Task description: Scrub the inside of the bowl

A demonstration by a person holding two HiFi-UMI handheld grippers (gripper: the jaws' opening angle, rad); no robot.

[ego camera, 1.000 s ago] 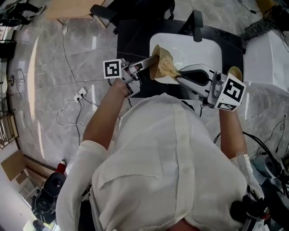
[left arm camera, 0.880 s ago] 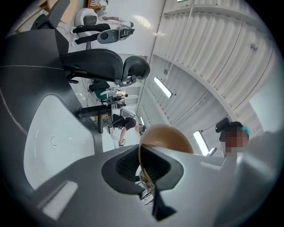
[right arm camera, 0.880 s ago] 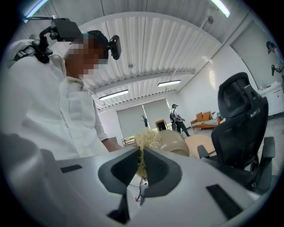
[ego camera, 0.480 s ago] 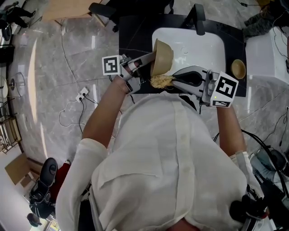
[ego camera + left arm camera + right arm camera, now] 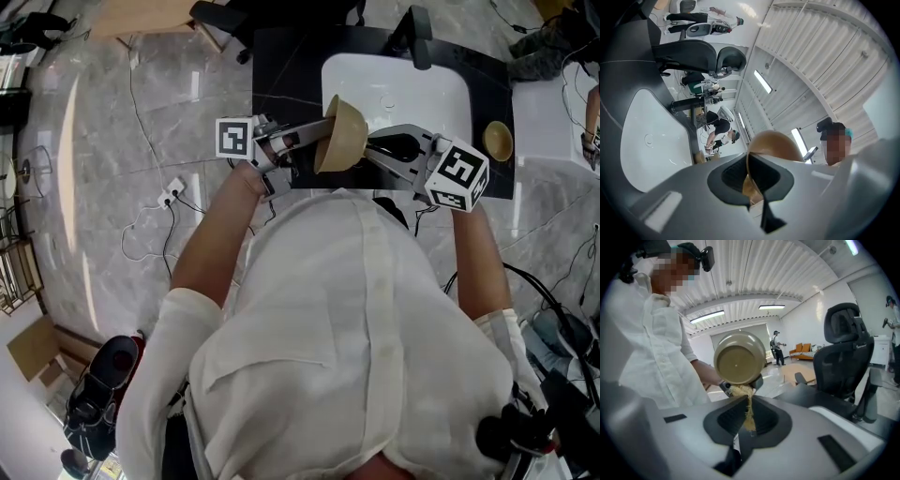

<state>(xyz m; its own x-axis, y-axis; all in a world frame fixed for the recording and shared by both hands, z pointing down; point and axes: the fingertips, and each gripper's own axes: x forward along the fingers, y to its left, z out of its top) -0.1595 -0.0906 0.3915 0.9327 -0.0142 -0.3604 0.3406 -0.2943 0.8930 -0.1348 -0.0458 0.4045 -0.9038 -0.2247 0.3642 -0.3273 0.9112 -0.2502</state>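
A tan wooden bowl [image 5: 342,134] hangs tipped on its side over the near edge of the white sink [image 5: 394,84]. My left gripper [image 5: 317,137] is shut on the bowl's rim. In the left gripper view the rim [image 5: 749,176] runs between the jaws and the bowl [image 5: 774,144] rises beyond them. My right gripper [image 5: 371,147] reaches in from the right, shut on a tan fibrous scrubber [image 5: 747,406]. In the right gripper view the bowl's [image 5: 739,363] open inside faces the camera, and the scrubber's top sits at its lower rim. The head view hides the scrubber.
A black faucet [image 5: 419,33] stands at the sink's far side, set in a black counter [image 5: 281,66]. A second small wooden bowl [image 5: 497,141] rests on the counter to the right. A black office chair [image 5: 843,352] stands nearby. A power strip and cables [image 5: 164,199] lie on the floor.
The scrubber came out of the bowl's inside and dropped to its lower rim. The bowl turned its outside toward the head camera, and the right gripper moved up behind it.
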